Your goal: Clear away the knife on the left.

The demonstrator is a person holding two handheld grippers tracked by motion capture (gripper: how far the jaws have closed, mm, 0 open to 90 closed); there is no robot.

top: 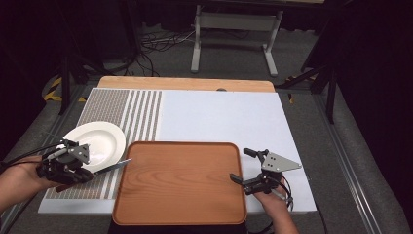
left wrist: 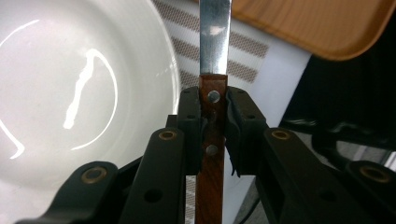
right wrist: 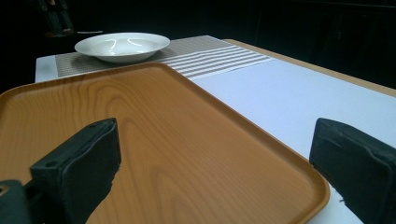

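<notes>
My left gripper [top: 86,171] is shut on the brown wooden handle of a knife [left wrist: 213,121], beside the white plate [top: 100,139]. The steel blade [top: 113,166] points right, its tip at the left rim of the wooden tray [top: 180,183]. In the left gripper view the riveted handle sits clamped between the two jaws, with the plate [left wrist: 79,88] to the left. My right gripper [top: 242,165] stands open at the tray's right edge, with nothing between its fingers [right wrist: 79,163]. The right gripper view shows the tray [right wrist: 140,126] and the plate [right wrist: 122,45] far off.
A striped grey placemat [top: 124,109] lies under the plate on the white table cover [top: 224,117]. A wooden table edge [top: 185,84] runs along the back. Beyond it are cables and a white stand [top: 236,34] on the floor.
</notes>
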